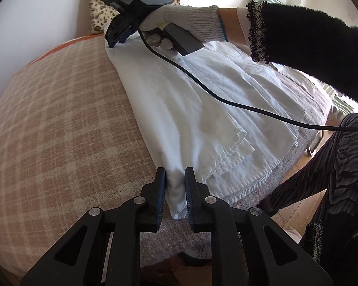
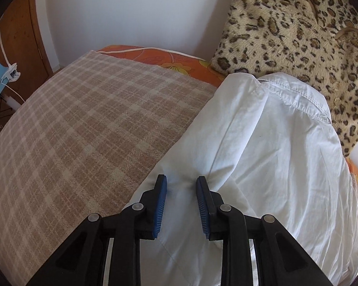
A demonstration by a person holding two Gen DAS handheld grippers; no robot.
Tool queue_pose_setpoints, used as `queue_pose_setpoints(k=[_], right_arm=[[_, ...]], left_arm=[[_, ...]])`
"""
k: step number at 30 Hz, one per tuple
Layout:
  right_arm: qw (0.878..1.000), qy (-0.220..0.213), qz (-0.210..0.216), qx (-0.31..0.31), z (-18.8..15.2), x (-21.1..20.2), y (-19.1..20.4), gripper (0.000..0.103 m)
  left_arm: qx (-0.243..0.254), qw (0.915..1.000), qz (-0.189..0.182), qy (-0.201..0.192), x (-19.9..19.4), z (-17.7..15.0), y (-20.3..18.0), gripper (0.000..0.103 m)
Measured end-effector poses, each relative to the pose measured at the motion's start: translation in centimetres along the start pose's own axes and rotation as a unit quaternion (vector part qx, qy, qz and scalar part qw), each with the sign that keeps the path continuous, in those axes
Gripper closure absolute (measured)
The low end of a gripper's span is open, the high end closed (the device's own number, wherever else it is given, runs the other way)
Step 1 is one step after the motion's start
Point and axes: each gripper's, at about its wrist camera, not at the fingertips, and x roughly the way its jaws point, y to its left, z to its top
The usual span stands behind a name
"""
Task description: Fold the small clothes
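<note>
White garment (image 1: 198,109) lies on plaid blanket (image 1: 59,124), right of centre in left wrist view; long axis runs lower centre to upper left, toward leopard cushion (image 2: 298,31). Left gripper (image 1: 175,186) pinches near folded corner. Right gripper (image 2: 181,190) half open, fingers pressing cloth; grip unclear.

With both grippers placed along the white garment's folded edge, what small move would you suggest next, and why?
Probably close the right gripper first. Its jaws stand apart around a ridge of the white garment, while the left gripper already pinches the near corner. With both ends gripped, the long edge could be lifted across the plaid blanket.
</note>
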Motion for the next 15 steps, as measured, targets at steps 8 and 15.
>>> queue_pose_setpoints(k=[8, 15], right_arm=[[0.997, -0.038, 0.026, 0.055, 0.9, -4.2, -2.3, 0.07], [0.985, -0.097, 0.07, 0.127, -2.7, -12.8, -6.3, 0.05]], left_arm=[[-0.039, 0.999, -0.01, -0.021, -1.7, 0.8, 1.1, 0.089], [-0.037, 0.9973, -0.014, -0.062, -3.2, 2.8, 0.6, 0.087]])
